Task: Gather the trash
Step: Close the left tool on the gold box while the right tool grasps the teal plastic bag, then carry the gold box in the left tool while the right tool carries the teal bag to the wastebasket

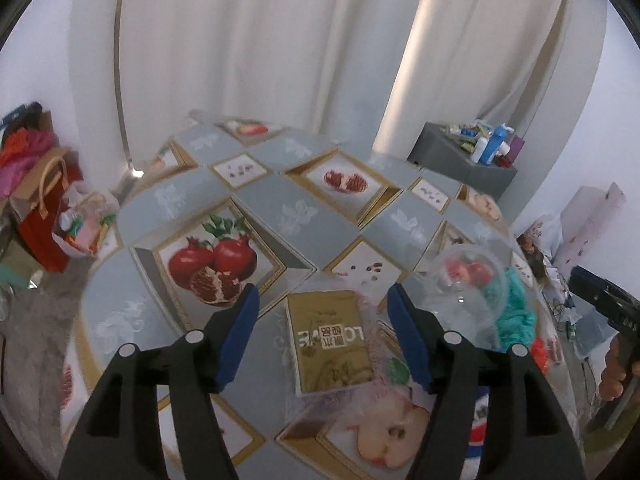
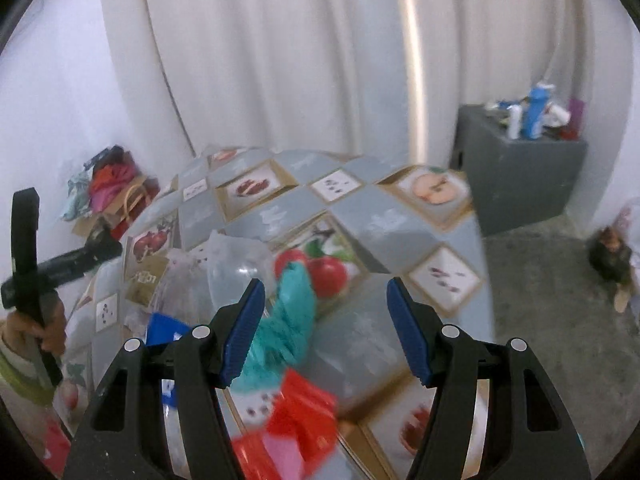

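Observation:
On the fruit-print tablecloth (image 1: 280, 208) lies a gold packet (image 1: 330, 344), in line with the gap of my left gripper (image 1: 323, 294), which is open and touches nothing. To its right sit a clear plastic bag (image 1: 460, 292) and a crumpled teal wrapper (image 1: 516, 312). In the right wrist view the right gripper (image 2: 326, 286) is open over the table. The teal wrapper (image 2: 288, 320) lies by its left finger, a red wrapper (image 2: 296, 420) below it. The clear bag (image 2: 236, 264) and a blue wrapper (image 2: 164, 328) lie further left.
A grey cabinet (image 2: 516, 176) with bottles stands by the white curtain (image 1: 260, 40) past the table's far right corner. Bags and bright cloth are piled on the floor at the left (image 1: 44, 208). A hand (image 2: 44, 328) holds the other gripper's black handle.

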